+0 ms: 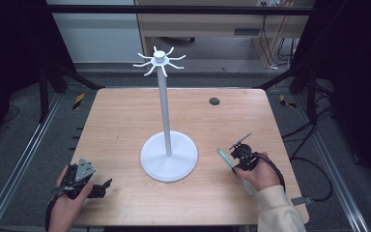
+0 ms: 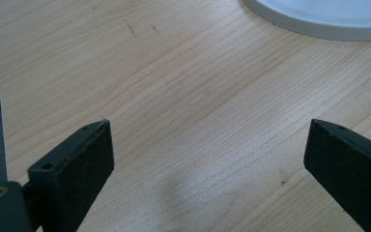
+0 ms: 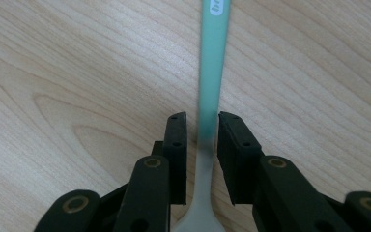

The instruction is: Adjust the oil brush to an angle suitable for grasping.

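Pale wood table (image 1: 125,121) carries a white stand (image 1: 168,154) at centre in the high view; the left gripper (image 1: 107,182) lies at 8 o'clock, the right gripper (image 1: 233,156) at 4 o'clock with a teal spoon (image 1: 223,157). Left gripper view: jaws wide apart over bare wood, stand base (image 2: 319,21) at 1 o'clock. Right gripper view: jaws narrow, clamping the spoon (image 3: 211,82) handle, pointing to 12 o'clock.

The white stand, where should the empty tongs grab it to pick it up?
Grab the thin upright pole of the white stand, coming from the side, level with the table. The pole is narrow enough for the open left tongs; the round base looks too wide and flat.
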